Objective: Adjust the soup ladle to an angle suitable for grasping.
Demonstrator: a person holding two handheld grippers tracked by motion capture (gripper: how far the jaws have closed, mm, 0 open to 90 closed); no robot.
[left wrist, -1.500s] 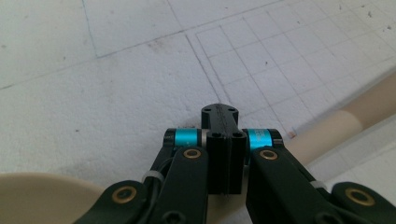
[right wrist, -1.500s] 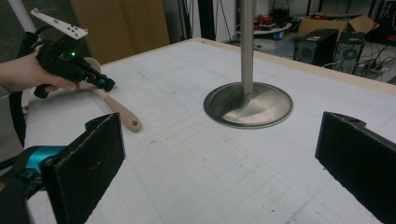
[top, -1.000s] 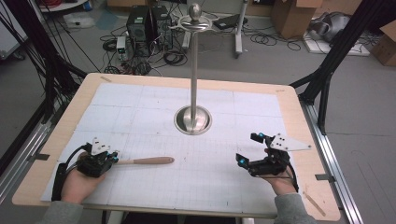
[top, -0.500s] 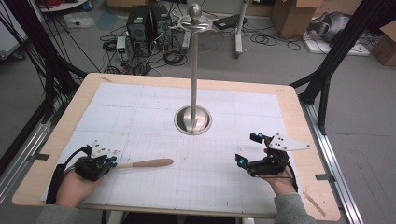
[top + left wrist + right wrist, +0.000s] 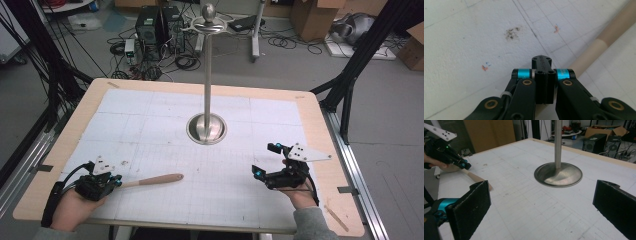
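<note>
A wooden stick point(image 5: 152, 180) lies on the white gridded mat point(image 5: 150, 130) near the front left, pointing right. My left gripper point(image 5: 116, 182) rests at the stick's left end, held by a hand. In the left gripper view its jaws are pressed together, and the stick point(image 5: 599, 47) runs off to the upper right from beneath them. Nothing shows between the jaws. My right gripper point(image 5: 266, 159) hovers at the front right, jaws wide apart and empty. The right gripper view point(image 5: 544, 206) faces the metal stand point(image 5: 558, 173), with the left gripper point(image 5: 465, 166) and the stick point(image 5: 477, 180) at its left.
A tall metal pole on a round dish base point(image 5: 206, 129) stands mid-table. The wooden table edge point(image 5: 325, 150) frames the mat. A thin wooden strip point(image 5: 336, 218) lies at the front right corner. Cables, computers and boxes sit on the floor beyond.
My left gripper has drifted slightly toward the near-left edge, and the stick shifted a little with it. The right gripper has stayed where it was, still open.
</note>
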